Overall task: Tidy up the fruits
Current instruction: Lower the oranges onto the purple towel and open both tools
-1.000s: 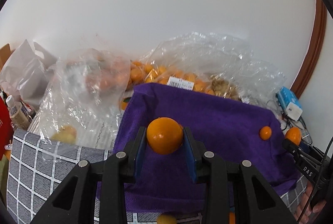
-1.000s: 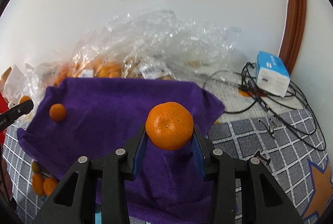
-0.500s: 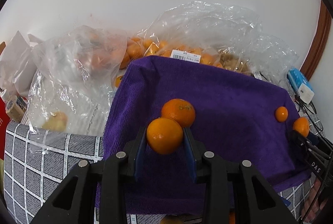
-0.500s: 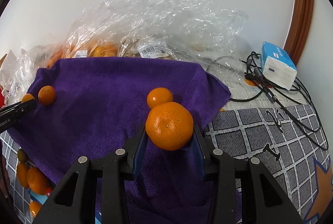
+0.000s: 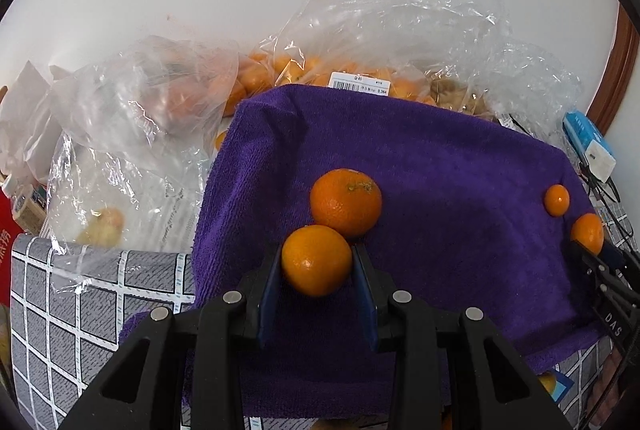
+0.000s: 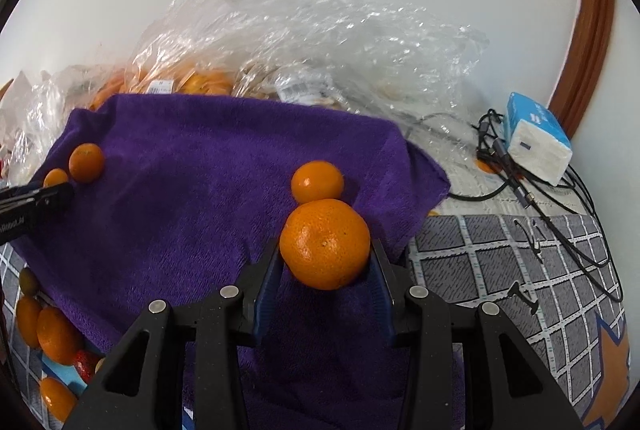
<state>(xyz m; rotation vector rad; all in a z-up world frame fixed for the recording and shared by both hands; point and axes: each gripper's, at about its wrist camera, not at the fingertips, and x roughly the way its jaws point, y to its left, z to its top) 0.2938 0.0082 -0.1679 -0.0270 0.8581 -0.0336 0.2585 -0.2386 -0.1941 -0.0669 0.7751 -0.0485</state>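
**Both grippers pinch oranges over the purple towel**

Left wrist view: the left gripper pinches a smooth orange between its blue pads, low over a purple towel. Just beyond it, a larger mandarin lies on the towel, so close that the two fruits look as if they touch. Near the towel's right edge sits a small orange, and beside it the right gripper comes in with its own fruit at the tip. Clear plastic bags holding more oranges are heaped behind the towel against the wall. A grey checked cover shows at lower left.

Right wrist view: the right gripper is clamped on a big mandarin, above the towel's right part. A smaller orange rests on the towel right behind it. At far left the left gripper reaches in beside two small oranges. Loose oranges lie off the towel at lower left. A blue tissue pack and cables lie to the right.
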